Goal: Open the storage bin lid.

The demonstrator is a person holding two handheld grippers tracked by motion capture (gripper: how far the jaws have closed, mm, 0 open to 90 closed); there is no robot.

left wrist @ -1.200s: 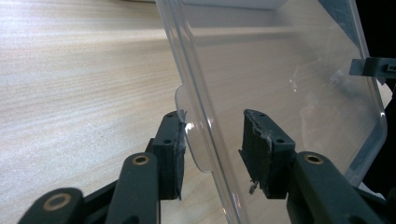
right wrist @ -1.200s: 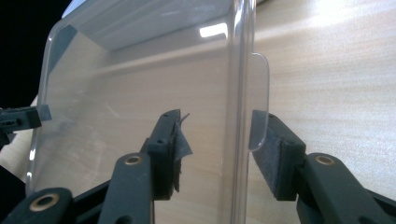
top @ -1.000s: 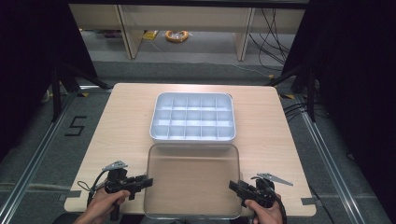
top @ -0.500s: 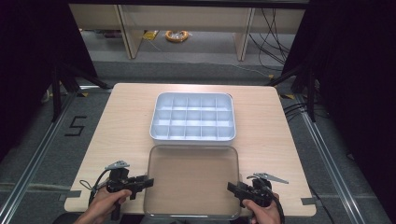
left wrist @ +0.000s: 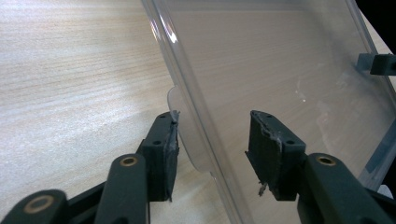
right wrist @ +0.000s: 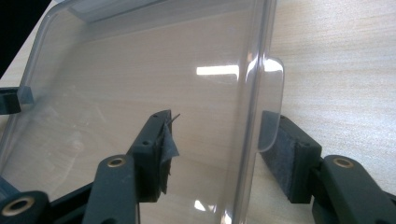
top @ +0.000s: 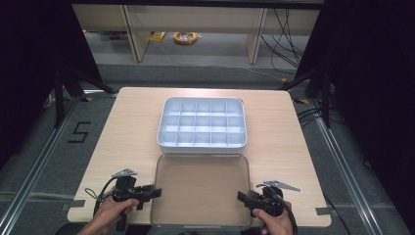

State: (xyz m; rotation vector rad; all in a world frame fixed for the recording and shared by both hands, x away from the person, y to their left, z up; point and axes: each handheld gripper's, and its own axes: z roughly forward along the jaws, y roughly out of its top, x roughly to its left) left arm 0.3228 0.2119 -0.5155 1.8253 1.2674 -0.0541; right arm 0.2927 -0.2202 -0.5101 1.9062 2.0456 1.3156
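Both sides set: the left hand-held gripper (top: 155,192) straddles the left edge of the clear lid (top: 200,188), jaws apart, and the right hand-held gripper (top: 241,196) spans its right edge, gaping too. The lid lies flat on the surface (top: 122,132), just before the white compartment tray (top: 201,142).

Bare table (top: 122,127) flanking compartment tray (top: 201,122)

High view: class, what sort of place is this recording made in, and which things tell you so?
Probably a lab or workshop test bay, not a home: a pale wooden table stands on grey floor with taped lines and a painted number 5, dark curtains hang alongside, and loose cables trail behind.
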